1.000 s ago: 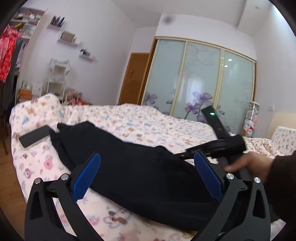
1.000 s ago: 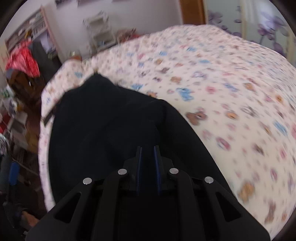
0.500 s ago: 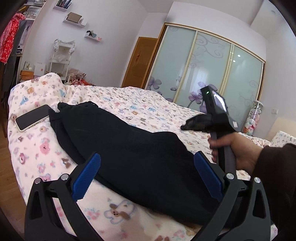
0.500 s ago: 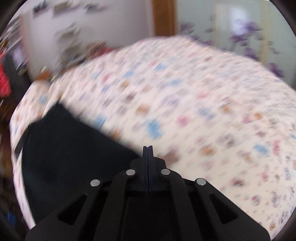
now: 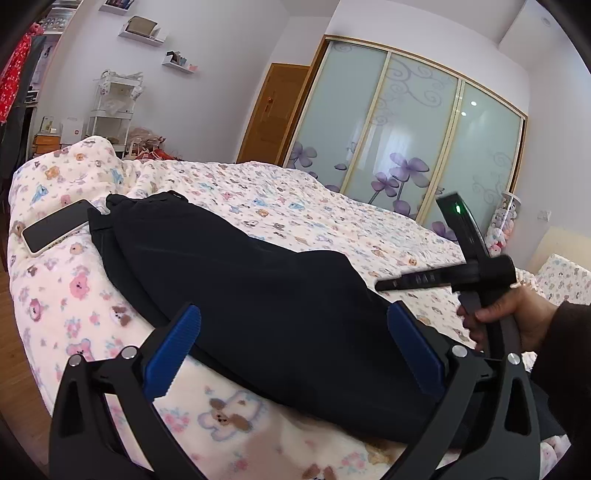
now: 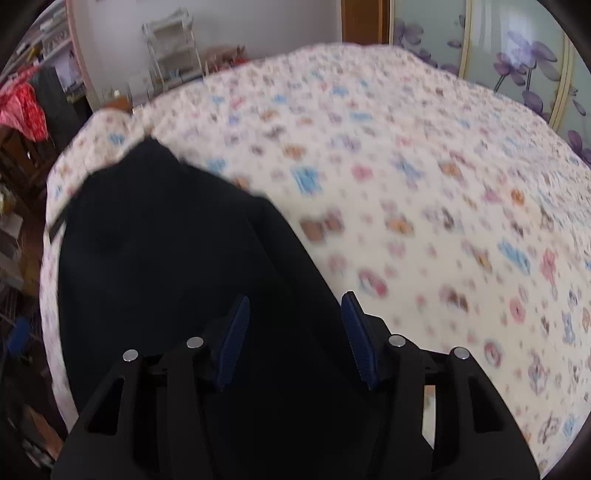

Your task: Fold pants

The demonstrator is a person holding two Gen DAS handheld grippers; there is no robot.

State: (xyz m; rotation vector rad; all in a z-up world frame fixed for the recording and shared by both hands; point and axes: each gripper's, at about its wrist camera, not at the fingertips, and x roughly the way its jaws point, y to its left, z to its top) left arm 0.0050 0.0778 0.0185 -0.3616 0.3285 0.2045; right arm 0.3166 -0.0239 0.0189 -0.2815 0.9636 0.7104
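Pants on bed, long axis lower right to upper left of left wrist frame. Left gripper jaws spread wide, empty, over near end. Right gripper released, hovering over same end; both about equally near.

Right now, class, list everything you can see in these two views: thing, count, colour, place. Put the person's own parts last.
pants: one, black, lying lengthwise on the bed
bed: one, cream cover with a cartoon-animal print, fills both views
phone: one, dark screen, on the bed beside the far end of the pants
wardrobe: one, frosted sliding doors with purple flowers, far wall
door: one, brown wood, left of the wardrobe
shelves: several, white, on the wall
rack: one, white, beyond the bed
left hand-held gripper: one, black with blue pads, open over the pants
right hand-held gripper: one, black with blue pads, open over the pants
right hand: one, grips the handle
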